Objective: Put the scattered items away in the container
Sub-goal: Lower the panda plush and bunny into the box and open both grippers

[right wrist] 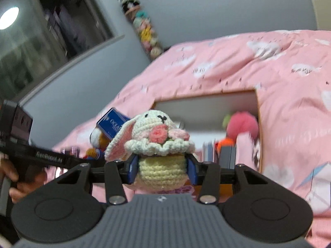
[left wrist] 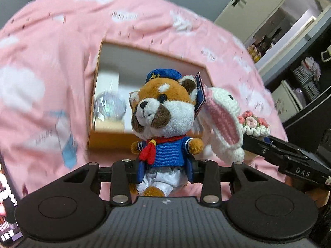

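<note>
The left gripper [left wrist: 167, 171] is clamped on the sailor plush [left wrist: 163, 119], its blue pads pressing the toy's waist from both sides; the plush sits upright, facing the camera, head toward 12 o'clock. The right gripper [right wrist: 163, 170] is clamped on the crochet rabbit [right wrist: 157, 144], gripping the pale yellow body below the white ruffle and pink roses. In the left wrist view the crochet rabbit [left wrist: 223, 124] appears at 3 o'clock of the sailor plush, just beside it and apparently touching its hang tag, with the right gripper's black body entering from the right edge. In the right wrist view the sailor plush [right wrist: 99, 142] shows at 9 o'clock of the rabbit, partly hidden behind the rabbit's ear. The cardboard box [left wrist: 99, 95] lies open on the pink bedspread [left wrist: 51, 51], beyond both toys at 12 o'clock. Inside, the left view shows a glittery ball [left wrist: 109, 106]; the right view shows a pink round plush [right wrist: 243, 127] and an orange item, too blurred to identify. Both toys are held above the bedspread, outside the box.
</note>
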A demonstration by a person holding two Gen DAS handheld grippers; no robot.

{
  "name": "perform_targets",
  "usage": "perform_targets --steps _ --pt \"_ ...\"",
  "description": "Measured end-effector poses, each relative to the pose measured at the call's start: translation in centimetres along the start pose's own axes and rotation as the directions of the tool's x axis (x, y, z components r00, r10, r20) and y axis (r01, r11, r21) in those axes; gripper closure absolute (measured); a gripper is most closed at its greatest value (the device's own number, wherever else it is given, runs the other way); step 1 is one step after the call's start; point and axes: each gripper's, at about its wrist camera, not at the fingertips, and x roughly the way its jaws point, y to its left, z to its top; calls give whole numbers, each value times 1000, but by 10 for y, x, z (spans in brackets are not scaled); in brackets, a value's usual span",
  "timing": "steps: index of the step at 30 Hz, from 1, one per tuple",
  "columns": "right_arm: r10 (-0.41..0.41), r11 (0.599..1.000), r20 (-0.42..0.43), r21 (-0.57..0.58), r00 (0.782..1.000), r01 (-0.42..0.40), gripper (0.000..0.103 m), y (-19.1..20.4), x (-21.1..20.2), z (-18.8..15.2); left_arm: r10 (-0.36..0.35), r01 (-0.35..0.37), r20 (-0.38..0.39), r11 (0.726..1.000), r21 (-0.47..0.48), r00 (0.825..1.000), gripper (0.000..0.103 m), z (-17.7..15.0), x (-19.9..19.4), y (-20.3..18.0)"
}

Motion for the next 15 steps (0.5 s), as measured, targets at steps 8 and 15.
perform_targets --steps 8,15 --pt "13 997 134 77 991 -23 53 -11 16 44 -4 0 115 999 33 993 60 54 4 -9" --pt "-62 989 76 138 995 51 53 -32 76 61 -8 9 57 1000 -17 998 60 89 59 10"
